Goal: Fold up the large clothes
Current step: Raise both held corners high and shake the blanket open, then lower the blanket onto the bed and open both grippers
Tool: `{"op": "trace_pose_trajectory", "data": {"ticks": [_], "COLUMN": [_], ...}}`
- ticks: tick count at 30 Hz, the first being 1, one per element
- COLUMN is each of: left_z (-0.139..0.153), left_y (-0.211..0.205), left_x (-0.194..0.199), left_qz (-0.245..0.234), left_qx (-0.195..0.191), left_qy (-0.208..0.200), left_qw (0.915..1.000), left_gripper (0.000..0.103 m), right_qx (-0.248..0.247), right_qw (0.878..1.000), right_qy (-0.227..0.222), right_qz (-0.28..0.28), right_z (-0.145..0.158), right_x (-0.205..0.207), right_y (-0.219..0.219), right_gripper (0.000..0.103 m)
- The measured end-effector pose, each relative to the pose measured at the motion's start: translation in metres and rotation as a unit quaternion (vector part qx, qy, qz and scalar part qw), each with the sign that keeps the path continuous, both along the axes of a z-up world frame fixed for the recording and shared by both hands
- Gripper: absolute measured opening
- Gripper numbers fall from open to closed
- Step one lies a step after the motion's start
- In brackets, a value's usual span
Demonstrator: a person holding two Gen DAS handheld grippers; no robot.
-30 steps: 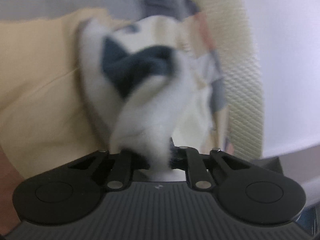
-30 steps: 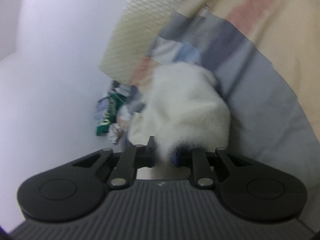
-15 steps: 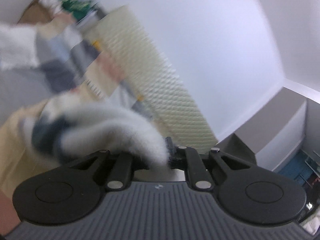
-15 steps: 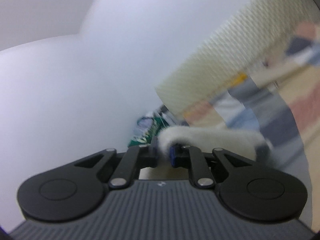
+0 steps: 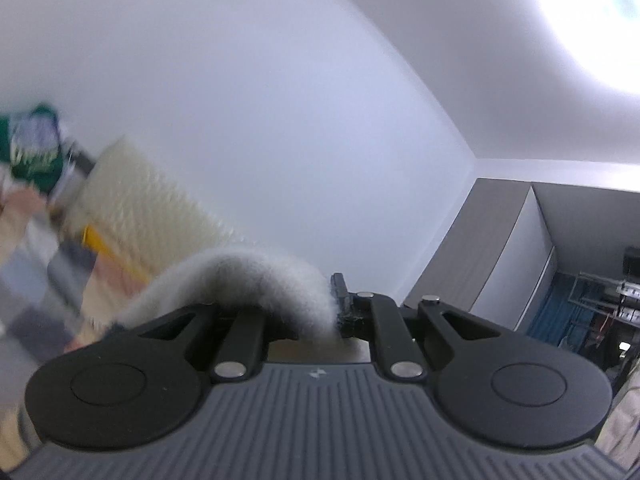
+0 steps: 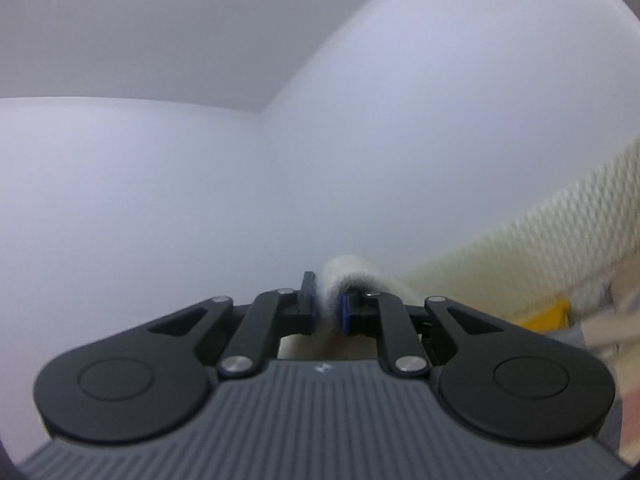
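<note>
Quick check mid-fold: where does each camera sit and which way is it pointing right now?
Left wrist: on the left hand-held gripper, tilted up at wall, ceiling light and wardrobe; fingers shut on the fluffy white garment.
Right wrist: on the right hand-held gripper, facing a bare wall corner; fingers pinch the garment.
Shared: the garment and the cream quilted headboard.

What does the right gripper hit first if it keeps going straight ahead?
Apart from the fluffy white garment that the right gripper holds, the way looks free up to the white wall; depth is unclear.
</note>
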State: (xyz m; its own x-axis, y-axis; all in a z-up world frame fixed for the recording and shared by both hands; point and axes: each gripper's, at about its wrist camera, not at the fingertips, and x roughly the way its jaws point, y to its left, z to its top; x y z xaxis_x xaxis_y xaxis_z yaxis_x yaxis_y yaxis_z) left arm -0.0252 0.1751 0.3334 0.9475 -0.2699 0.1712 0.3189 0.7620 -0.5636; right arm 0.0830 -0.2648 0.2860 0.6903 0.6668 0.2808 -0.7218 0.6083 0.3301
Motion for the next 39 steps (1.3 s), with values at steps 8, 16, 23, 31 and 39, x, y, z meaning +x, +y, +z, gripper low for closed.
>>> {"op": "trace_pose_trajectory", "data": {"ticks": [8,16,23,31,39], "left_z": [-0.001,-0.123,-0.25,-0.432,-0.491], "left_y": [-0.023,-0.016,0.0,0.012,0.016], "left_x": [0.097,0.254,0.431,0.558,0.563], "left_qz": [0.038,0.066,0.112,0.106,0.06], "left_qx": [0.056,0.037,0.082,0.142,0.148], "left_qy": [0.07,0.172,0.224,0.324,0.368], "left_qw": [0.9953,0.9822,0.9646,0.9293,0.916], "left_gripper": [0.014,0.014,0.014,0.015,0.064], "right_qx": [-0.055,-0.099,-0.136,-0.186,-0.204], "right_qw": [0.996,0.983,0.968,0.944,0.93], "right_qy": [0.03,0.107,0.142,0.218,0.266], "right_qz": [-0.069,-0.11,-0.157,-0.16,-0.149], "right_z": [0.007,-0.097,-0.21,-0.35,-0.421], "right_x": [0.078,0.216,0.348,0.431,0.441], "right_y": [0.012,0.026,0.07,0.092,0.096], "right_gripper": [0.015,0.015,0.015,0.016,0.031]}}
